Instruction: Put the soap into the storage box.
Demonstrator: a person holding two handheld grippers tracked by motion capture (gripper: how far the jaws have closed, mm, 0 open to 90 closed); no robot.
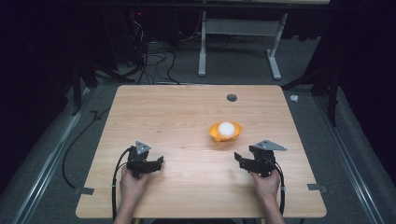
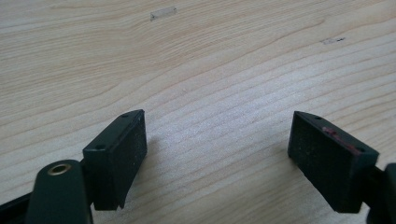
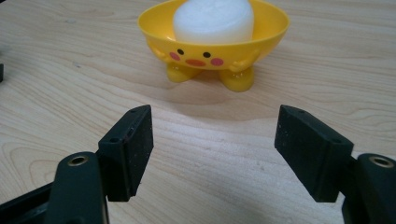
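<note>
Two hand-held grippers rest in my hands over the desk (image 1: 187, 116), both with jaws spread wide and gripping nothing. My right hand-held gripper (image 3: 215, 149) points at the yellow bowl (image 3: 212, 49), which stands just ahead of its jaws, apart from them, holding a white foam puck (image 3: 214, 21). My left hand-held gripper (image 2: 217, 154) faces bare wood, well apart from the bowl.

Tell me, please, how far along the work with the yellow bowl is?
Barely begun. The white foam piece sits in the yellow bowl. The right gripper, open, faces the bowl without touching it; the left gripper, open, holds nothing. Any grasping is still left.
</note>
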